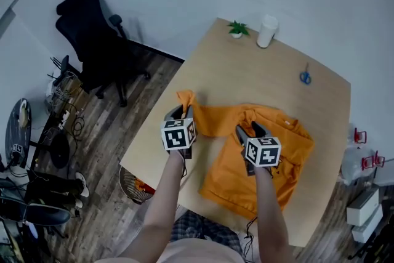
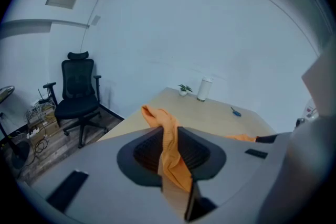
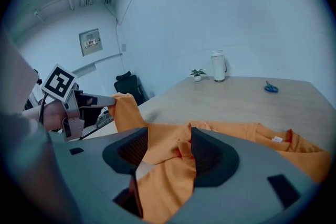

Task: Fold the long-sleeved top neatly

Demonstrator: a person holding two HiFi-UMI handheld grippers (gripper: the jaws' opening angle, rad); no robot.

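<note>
Holding with our left gripper [image 2: 169,135]: its jaws are almost together, clamped on the end of the orange sleeve [image 2: 157,115]. The cuff stands up out of the pads, lifted clear of the table [image 1: 246,71].
Our right gripper [image 3: 169,143]: its jaws are apart, straddling a rumpled ridge of cloth on the chest. We see no pad pressing from both sides, so we judge nothing is pinned there.
Where the top lies: the long-sleeved top [image 1: 231,175] is spread on the near half of the table, directly under and just beyond our right gripper. It is to the right of our left gripper, which the raised sleeve joins to the body.
Risk at the pinch: we hold only a narrow bite of cuff, so a quick swing across could pull it out of the pads.
Risk at the body: with nothing pinned, carrying the sleeve over may drag and wrinkle the chest, and the fold would land crooked.
Risk at the near edge: the hem lies close to our side of the table, so a tug toward us could slide it off.
Far end: the scissors [image 1: 305,77], potted plant [image 1: 237,28] and white canister [image 1: 266,31] stand well apart from the cloth, and we judge them no obstacle.
</note>
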